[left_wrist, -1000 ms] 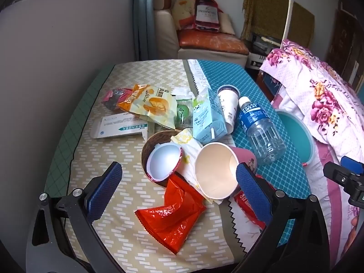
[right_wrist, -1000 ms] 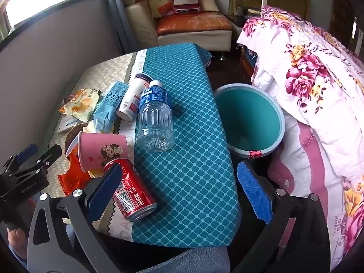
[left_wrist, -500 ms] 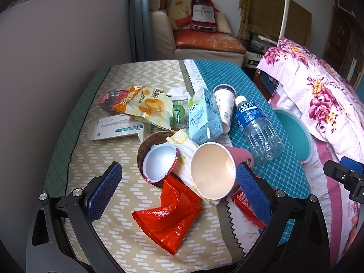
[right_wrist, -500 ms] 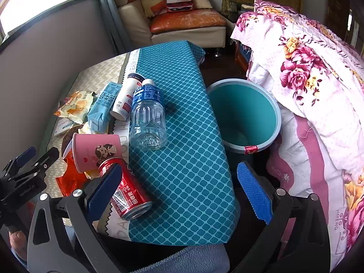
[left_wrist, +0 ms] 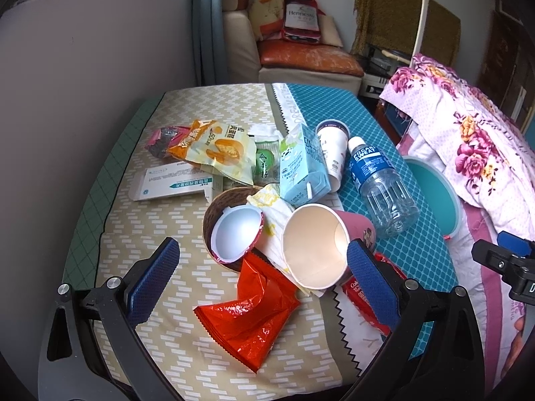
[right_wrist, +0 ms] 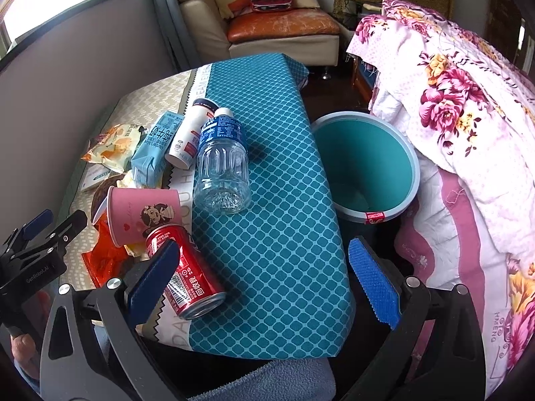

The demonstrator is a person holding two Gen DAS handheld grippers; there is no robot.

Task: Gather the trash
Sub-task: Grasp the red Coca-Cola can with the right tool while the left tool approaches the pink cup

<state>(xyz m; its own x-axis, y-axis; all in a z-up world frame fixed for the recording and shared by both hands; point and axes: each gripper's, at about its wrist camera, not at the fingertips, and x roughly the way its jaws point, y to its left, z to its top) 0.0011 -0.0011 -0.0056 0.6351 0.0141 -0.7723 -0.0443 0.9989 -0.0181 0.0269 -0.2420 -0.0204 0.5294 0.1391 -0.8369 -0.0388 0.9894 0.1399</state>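
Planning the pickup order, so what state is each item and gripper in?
Left gripper: open, holding nothing.
Right gripper: open, holding nothing.
Teal plastic bin: upright, looks empty.
Clear plastic bottle: lying down, capped, empty.
Pink paper cup: on its side, empty.
Red soda can: lying down.

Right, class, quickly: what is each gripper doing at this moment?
Left gripper: open, holding nothing, above the pink cup.
Right gripper: open, holding nothing.

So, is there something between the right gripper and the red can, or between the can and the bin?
Nothing visible blocks either way. The right gripper is open, its left finger just over the red can. Between can and teal bin lies only bare blue cloth; the clear bottle lies farther back.
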